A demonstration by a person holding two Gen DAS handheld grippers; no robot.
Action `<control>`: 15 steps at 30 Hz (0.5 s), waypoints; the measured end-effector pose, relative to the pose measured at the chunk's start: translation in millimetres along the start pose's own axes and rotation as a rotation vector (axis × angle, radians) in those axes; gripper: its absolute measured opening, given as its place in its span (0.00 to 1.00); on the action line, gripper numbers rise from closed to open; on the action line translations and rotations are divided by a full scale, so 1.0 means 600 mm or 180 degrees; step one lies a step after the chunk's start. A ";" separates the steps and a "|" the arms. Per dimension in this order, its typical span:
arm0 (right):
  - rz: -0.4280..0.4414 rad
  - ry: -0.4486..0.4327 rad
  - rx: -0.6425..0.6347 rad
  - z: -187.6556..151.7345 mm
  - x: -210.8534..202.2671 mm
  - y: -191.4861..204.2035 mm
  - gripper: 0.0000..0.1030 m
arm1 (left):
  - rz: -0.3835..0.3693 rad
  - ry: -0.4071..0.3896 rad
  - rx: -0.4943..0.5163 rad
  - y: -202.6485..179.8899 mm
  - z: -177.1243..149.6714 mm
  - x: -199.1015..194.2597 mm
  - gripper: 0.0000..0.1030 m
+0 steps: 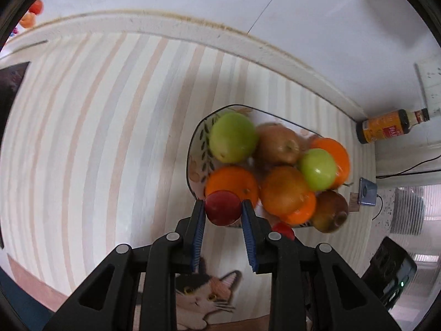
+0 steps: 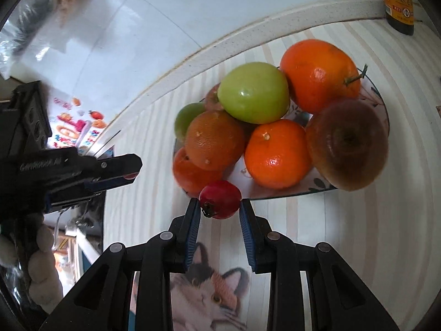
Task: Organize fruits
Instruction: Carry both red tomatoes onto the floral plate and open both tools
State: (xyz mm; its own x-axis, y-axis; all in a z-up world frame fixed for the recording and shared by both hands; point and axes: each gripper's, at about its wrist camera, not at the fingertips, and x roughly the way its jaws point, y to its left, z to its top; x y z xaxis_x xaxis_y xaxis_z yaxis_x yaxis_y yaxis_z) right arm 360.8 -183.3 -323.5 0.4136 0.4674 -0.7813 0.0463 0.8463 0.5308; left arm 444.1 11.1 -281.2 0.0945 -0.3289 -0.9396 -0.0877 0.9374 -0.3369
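Left wrist view: the left gripper point(image 1: 223, 207) clamps a small red fruit point(image 1: 223, 208) at the near rim of the plate point(image 1: 199, 135), which is heaped with oranges and green apples. Right wrist view: the right gripper point(image 2: 219, 207) pinches another red fruit point(image 2: 220, 199) just before the plate point(image 2: 381, 102).

Both views are bright with soft, even daylight, and shadows under the fruit are weak. Small white glare spots sit on the shiny green apple point(image 2: 253, 92) and the round orange mandarin point(image 2: 277, 153). The brown round fruit point(image 2: 348, 144) at the right looks blurred. Strong fisheye bending curves the pale striped tablecloth point(image 1: 96, 138), and the corners are black.
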 end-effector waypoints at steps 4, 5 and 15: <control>-0.0117 -0.0076 0.0040 -0.007 0.012 0.002 0.31 | -0.0033 0.0158 -0.0003 0.018 0.025 0.041 0.23; -0.0131 -0.0086 0.0061 -0.010 0.015 0.002 0.31 | -0.0041 0.0189 0.0009 0.022 0.031 0.051 0.23; -0.0251 -0.0122 0.0127 -0.028 0.042 0.018 0.31 | -0.0150 0.0293 -0.0004 0.051 0.059 0.080 0.23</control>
State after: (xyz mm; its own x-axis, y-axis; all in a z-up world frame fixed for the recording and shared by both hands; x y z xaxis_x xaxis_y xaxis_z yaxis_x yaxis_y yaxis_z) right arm 356.2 -158.2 -342.9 0.4416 0.3889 -0.8085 0.1160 0.8688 0.4813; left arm 480.9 28.1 -334.4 0.0071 -0.3817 -0.9242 -0.0866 0.9206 -0.3809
